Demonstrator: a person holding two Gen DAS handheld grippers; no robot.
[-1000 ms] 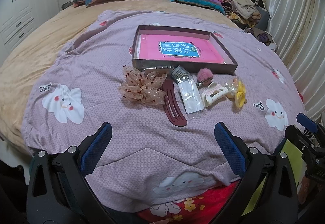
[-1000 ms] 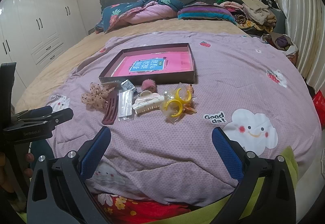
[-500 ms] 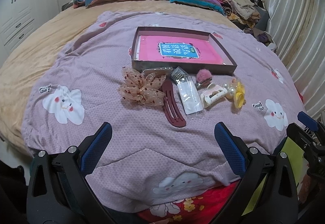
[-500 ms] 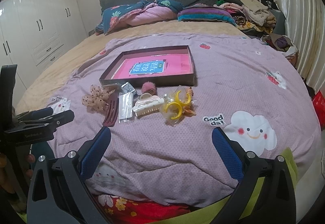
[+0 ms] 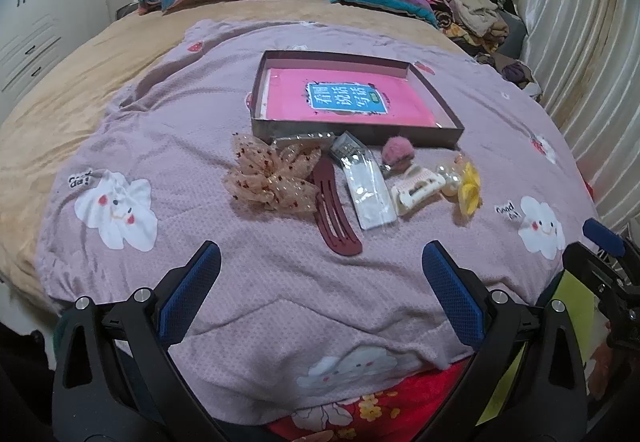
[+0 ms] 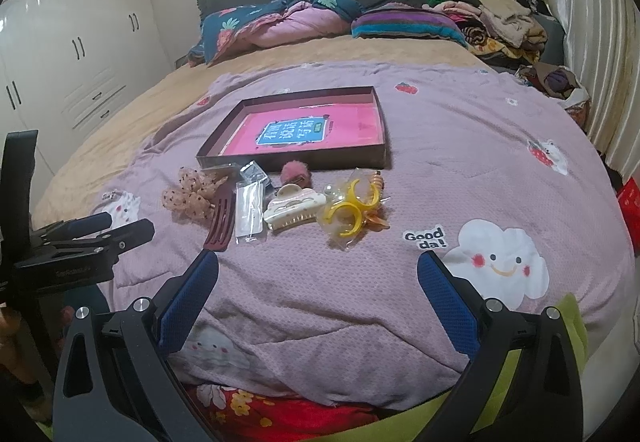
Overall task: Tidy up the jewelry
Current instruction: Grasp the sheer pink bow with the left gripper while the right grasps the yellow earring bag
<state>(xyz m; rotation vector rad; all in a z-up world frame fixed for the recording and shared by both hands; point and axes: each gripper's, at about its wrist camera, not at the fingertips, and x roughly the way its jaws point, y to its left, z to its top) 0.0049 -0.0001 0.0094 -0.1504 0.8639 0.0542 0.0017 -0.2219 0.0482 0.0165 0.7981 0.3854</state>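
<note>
Two hand-held grippers, left gripper (image 5: 320, 282) and right gripper (image 6: 318, 282), both spread wide and empty, well short of the hair pieces. Ahead of both, a row strung left to right on the lilac cloud-print quilt (image 5: 168, 121), just before the near wall of the shallow dark cardboard box (image 5: 440, 91) with a pink book inside. Nearest the left gripper: dark red flat hair clip (image 5: 334, 211), long axis running roughly away from the fingers, tip nearly touching the beige dotted mesh bow (image 5: 272, 173). Nearest the right gripper: yellow plastic rings in a clear bag (image 6: 352, 207), beside the cream claw clip (image 6: 294, 207). Between them, clear plastic packet (image 5: 368, 189) and pink pompom (image 5: 398, 151). Nothing in the path; likely first pick still open.
</note>
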